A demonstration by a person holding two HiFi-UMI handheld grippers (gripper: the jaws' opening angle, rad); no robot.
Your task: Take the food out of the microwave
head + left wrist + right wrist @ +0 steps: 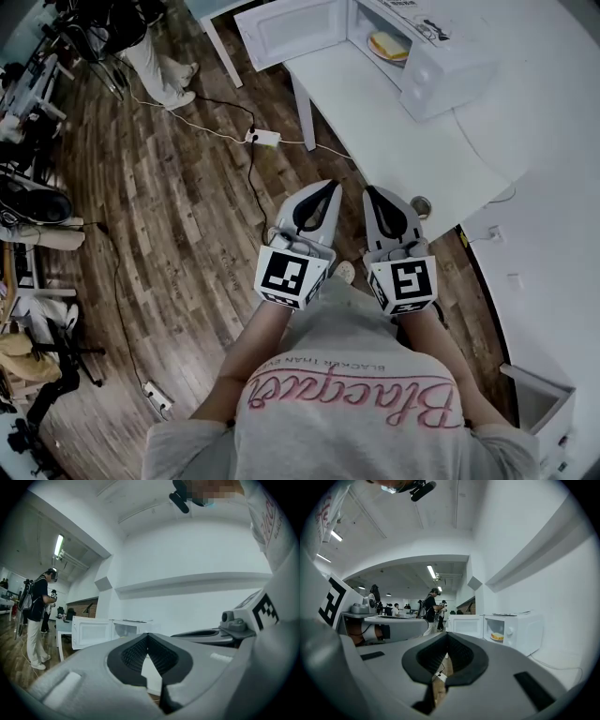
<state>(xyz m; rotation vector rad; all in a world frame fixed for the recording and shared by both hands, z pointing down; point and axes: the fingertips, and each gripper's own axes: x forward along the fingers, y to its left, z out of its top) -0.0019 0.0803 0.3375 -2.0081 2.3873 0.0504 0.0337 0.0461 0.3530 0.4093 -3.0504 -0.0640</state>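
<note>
A white microwave (441, 56) stands on a white table (375, 131) with its door (281, 28) swung open to the left. Inside lies the food (387, 45), a yellowish sandwich on a plate, also seen in the right gripper view as food (497, 636) in the microwave (518, 631). My left gripper (330, 186) and right gripper (369, 191) are side by side over the floor, short of the table's near edge, both shut and empty. The left gripper (147, 635) faces the open door (91, 632). The right gripper (447, 634) points level towards the table.
A small round cup (421, 206) sits at the table's near edge by the right gripper. A power strip (262, 138) and cables lie on the wooden floor. A person (164, 70) stands at the far left, beside equipment racks (28, 94). A white box (539, 403) stands at the lower right.
</note>
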